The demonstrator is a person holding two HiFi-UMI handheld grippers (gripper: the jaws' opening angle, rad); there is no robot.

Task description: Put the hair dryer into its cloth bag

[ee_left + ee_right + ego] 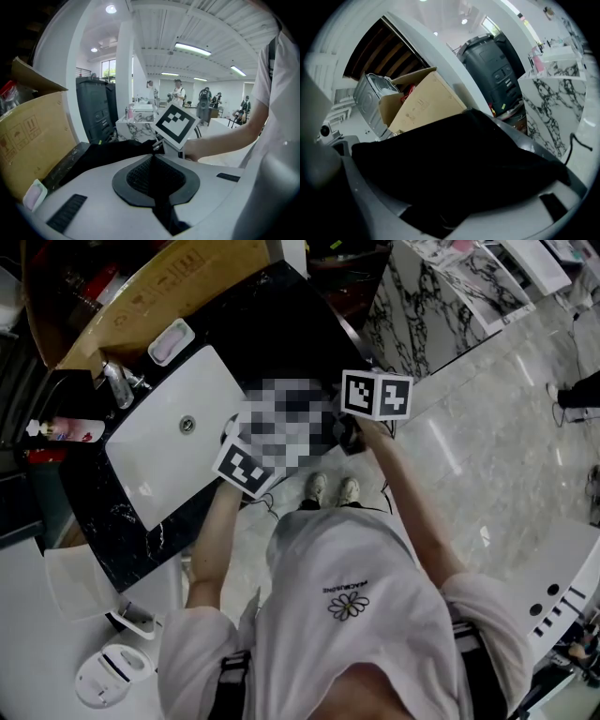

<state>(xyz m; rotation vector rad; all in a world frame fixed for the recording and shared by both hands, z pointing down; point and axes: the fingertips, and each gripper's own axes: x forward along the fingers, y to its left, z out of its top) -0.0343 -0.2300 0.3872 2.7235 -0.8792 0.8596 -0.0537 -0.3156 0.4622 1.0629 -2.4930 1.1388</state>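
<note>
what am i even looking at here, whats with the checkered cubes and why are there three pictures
There is no robot here. A person in a white t-shirt holds a two-jaw gripper in each hand. The cubes with square markers are parts of those grippers.

The head view comes from a camera on the person's head. It looks down at a black counter with a white sink, a tap and a cardboard box. The other two views come from a camera riding on each gripper, looking along its jaws.

The left gripper has its jaws shut and seems to pinch an edge of the black cloth bag. The right gripper has its jaws wide apart, with the bag lying between them. The hair dryer shows in no view.
</note>
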